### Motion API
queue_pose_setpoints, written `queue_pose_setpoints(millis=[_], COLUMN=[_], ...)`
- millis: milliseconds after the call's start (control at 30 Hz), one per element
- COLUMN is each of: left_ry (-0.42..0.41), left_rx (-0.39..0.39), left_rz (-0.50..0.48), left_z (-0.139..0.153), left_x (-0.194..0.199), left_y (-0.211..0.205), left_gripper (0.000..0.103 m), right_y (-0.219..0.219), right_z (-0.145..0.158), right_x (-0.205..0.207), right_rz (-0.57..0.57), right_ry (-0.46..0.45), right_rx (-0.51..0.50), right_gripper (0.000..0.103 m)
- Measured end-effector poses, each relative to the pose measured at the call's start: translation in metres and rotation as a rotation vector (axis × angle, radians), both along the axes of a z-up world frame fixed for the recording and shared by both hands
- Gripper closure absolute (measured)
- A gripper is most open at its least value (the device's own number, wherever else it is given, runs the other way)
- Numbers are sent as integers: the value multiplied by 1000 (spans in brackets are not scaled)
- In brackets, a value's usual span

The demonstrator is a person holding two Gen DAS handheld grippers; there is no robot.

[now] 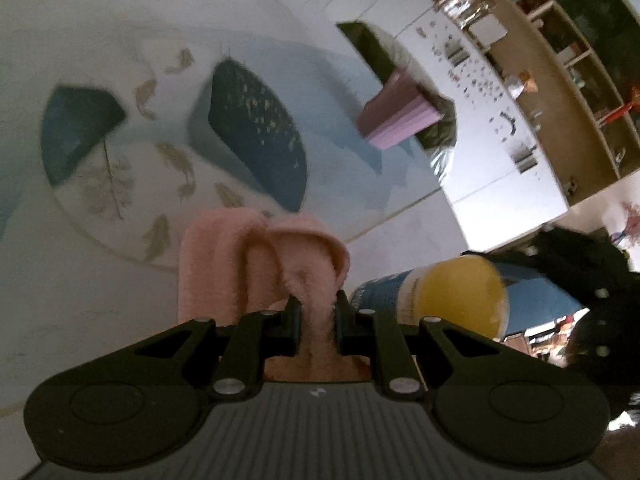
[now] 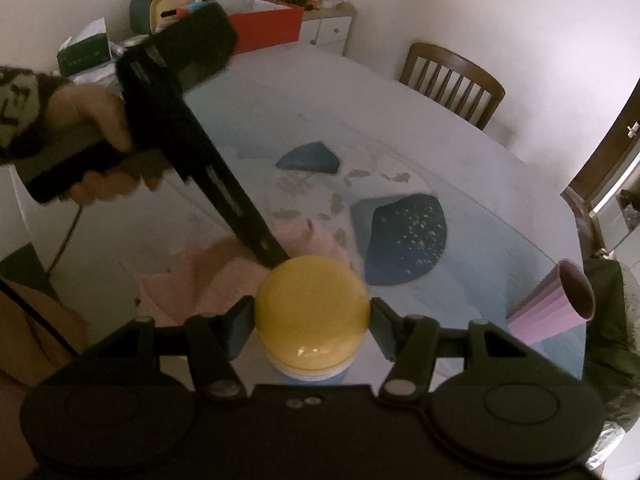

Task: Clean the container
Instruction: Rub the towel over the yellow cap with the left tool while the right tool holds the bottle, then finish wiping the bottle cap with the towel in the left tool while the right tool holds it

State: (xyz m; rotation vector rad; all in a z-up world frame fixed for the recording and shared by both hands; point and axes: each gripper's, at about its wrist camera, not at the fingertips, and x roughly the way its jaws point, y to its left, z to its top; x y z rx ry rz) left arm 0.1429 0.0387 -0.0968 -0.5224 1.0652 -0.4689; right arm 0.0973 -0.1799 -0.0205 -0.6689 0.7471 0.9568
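A container with a yellow domed lid (image 2: 312, 312) and a blue-and-white body (image 1: 384, 292) is gripped at the lid by my right gripper (image 2: 312, 320), one finger pressed on each side. It also shows at the right of the left wrist view as the yellow lid (image 1: 464, 296). My left gripper (image 1: 316, 304) is shut on a fluffy pink cloth (image 1: 264, 256), which bunches up beyond its fingertips. In the right wrist view the left gripper (image 2: 276, 256) reaches down to the pink cloth (image 2: 216, 276) just behind the lid, held by a person's hand (image 2: 96, 120).
The table (image 2: 400, 92) has a pale cloth with blue patches and leaf prints. A pink cup (image 2: 556, 308) lies tilted at the right edge, seen as the pink cup (image 1: 396, 116) in the left view. A wooden chair (image 2: 452, 80) stands behind; boxes (image 2: 264, 20) crowd the far left.
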Motion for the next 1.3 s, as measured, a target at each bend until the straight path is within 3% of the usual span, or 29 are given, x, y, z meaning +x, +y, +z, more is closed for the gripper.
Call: queue_pose_setpoints(millis=[133, 233, 467, 700, 1300], left_ry=[-85, -147, -250, -243, -151], left_rx=[-34, -18, -24, 23, 65], left_rz=[-3, -14, -125, -173, -87], left_z=[32, 55, 87, 82, 50], left_x=[-14, -20, -20, -14, 15], left_y=[6, 0, -37, -59, -44], left_gripper=[88, 88, 88, 88, 88], right_y=[-4, -5, -2, -2, 0], right_z=[-2, -4, -6, -9, -7], right_x=[3, 5, 5, 6, -2], right_rz=[-16, -23, -20, -21, 2], right_ry=[1, 1, 0, 4, 1], right_rx=[-13, -21, -31, -36, -8], right_gripper=[43, 43, 43, 43, 43])
